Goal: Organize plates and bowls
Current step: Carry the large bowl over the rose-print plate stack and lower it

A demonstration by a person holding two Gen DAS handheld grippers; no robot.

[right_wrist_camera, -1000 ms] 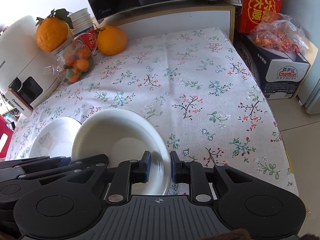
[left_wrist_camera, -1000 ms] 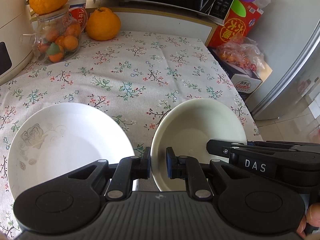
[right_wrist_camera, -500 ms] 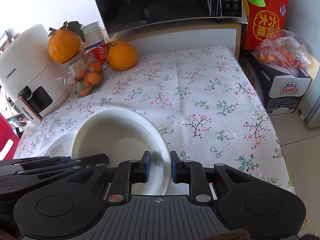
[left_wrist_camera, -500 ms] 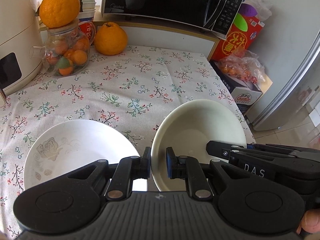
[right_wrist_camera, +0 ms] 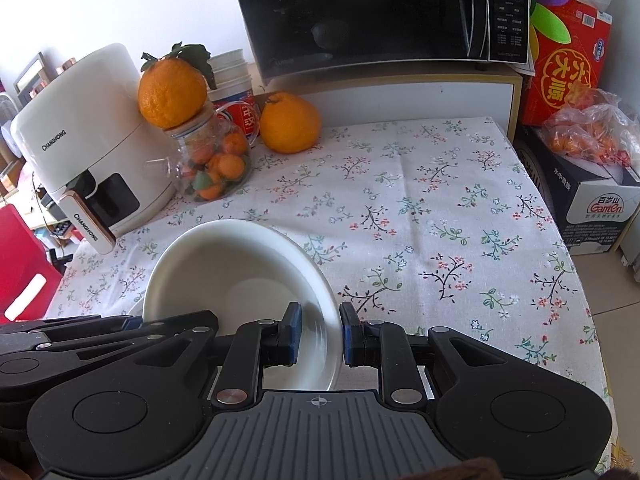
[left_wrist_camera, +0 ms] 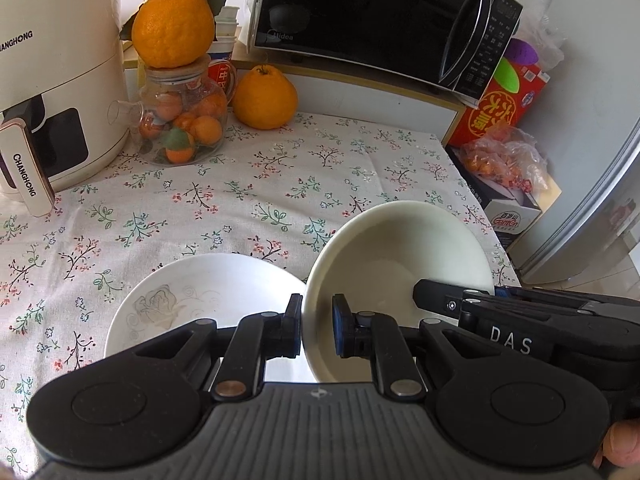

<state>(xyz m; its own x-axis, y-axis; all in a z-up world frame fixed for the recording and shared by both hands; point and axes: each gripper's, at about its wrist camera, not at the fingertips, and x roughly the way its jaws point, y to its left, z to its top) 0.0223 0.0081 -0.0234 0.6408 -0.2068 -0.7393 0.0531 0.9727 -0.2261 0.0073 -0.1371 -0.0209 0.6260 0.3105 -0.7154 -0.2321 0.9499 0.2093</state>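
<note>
Where legible: CHANGHONG fryer (left_wrist_camera: pixel 52 92), Midea microwave (left_wrist_camera: pixel 380 24).

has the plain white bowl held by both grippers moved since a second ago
Yes. The plain white bowl, clamped by both grippers, has lifted off the floral tablecloth; the rose-patterned plate now looks smaller below.

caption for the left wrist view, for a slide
Both grippers clamp a white bowl by opposite rims beside a rose-print plate.

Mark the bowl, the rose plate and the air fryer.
bowl (left_wrist_camera: pixel 400 248), left wrist view, inner wall.
rose plate (left_wrist_camera: pixel 208 288), left wrist view, bare middle.
air fryer (right_wrist_camera: pixel 80 128), right wrist view, white side of body.
</note>
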